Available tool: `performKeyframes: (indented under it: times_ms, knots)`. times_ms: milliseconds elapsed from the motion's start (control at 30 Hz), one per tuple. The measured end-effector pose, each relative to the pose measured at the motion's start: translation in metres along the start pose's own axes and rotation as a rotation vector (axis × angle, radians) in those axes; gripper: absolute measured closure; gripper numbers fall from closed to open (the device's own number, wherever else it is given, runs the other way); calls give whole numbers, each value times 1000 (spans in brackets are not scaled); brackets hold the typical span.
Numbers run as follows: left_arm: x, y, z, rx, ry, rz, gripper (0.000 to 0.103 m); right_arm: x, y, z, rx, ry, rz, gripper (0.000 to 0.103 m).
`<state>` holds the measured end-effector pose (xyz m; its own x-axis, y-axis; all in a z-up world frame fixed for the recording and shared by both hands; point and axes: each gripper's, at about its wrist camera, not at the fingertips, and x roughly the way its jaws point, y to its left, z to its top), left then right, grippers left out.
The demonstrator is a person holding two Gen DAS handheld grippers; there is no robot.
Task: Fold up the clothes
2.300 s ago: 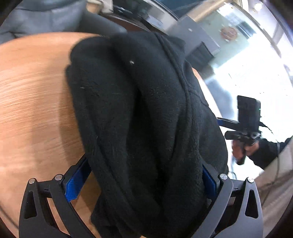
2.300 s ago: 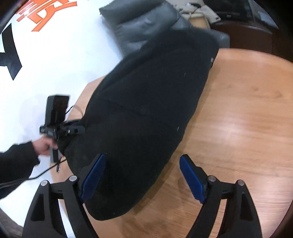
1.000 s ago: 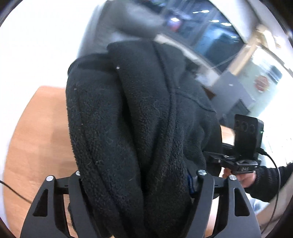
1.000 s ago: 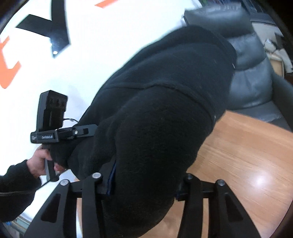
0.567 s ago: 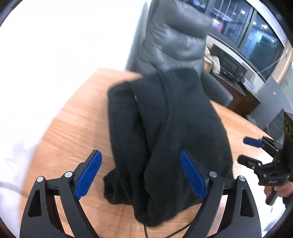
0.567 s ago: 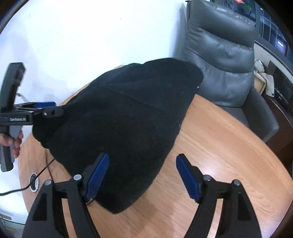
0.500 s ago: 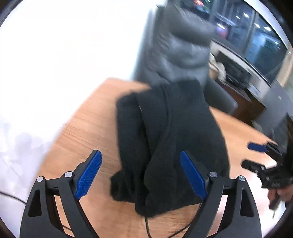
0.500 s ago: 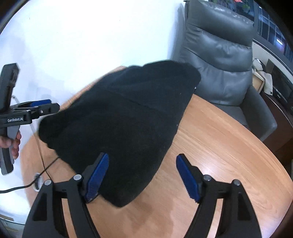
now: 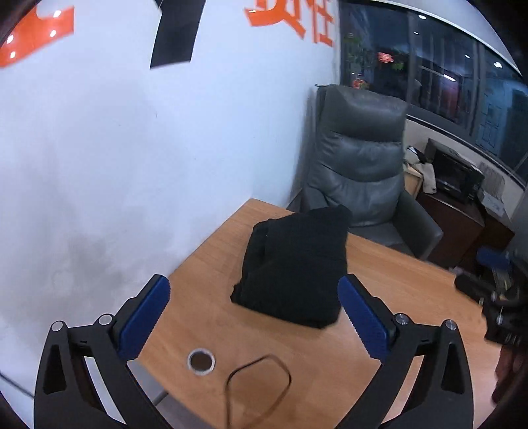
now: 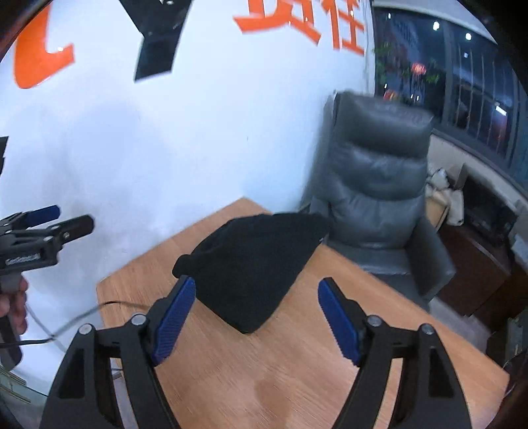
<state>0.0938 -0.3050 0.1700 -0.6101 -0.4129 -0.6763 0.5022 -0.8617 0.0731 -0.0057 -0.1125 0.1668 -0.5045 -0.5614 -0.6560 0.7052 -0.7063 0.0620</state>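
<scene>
Item one, the black fleece garment (image 9: 293, 267): we find it lying as a compact folded bundle on the wooden table (image 9: 396, 297), toward the far corner nearest the wall. Layered edges show along its left side in the left wrist view; in the right wrist view it reads as a rounded wedge with one point facing us. Neither tool touches it.

Item two, our left gripper (image 9: 253, 317): jaws spread wide, blue pads bare, nothing between them, held up above the table and well apart from the bundle.

Item three, our right gripper (image 10: 255, 318): likewise wide open and empty, raised clear of the bundle.

Status, as we judge it: the folding of this piece looks finished, since it sits in a tidy stack with no sleeve or hem trailing loose. We see no other clothing on the table, so what remains, if anything, we cannot tell.

Surroundings: a grey leather armchair (image 9: 359, 171) just behind the table's far edge; a white wall with orange lettering (image 10: 297, 23); a round cable port (image 9: 201, 361) and a loop of cable (image 9: 260, 382) on the near part of the table.
</scene>
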Motion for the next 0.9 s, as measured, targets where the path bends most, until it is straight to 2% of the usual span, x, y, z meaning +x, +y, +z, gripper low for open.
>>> performKeyframes:
  times_ms: [100,233,433,533,667,900]
  knots:
    - [-24,3,-26,7,33,3,0,-20,3,-14,-15,-11,5,16]
    - [-21,1,-50,-3,44,-4,0,-22,10,-36,-20,-6,-22,13]
    - [35,6,-74,-24,127,22,0,27,33,-67,-14,177,-135,12]
    - [62,7,-78,2,160,20,0,49,41,-71,3,225,-173,12]
    - [90,12,-76,39,196,-16,0,69,51,-66,20,246,-193,12]
    - [116,23,-63,90,234,-23,0,105,69,-56,50,282,-228,12]
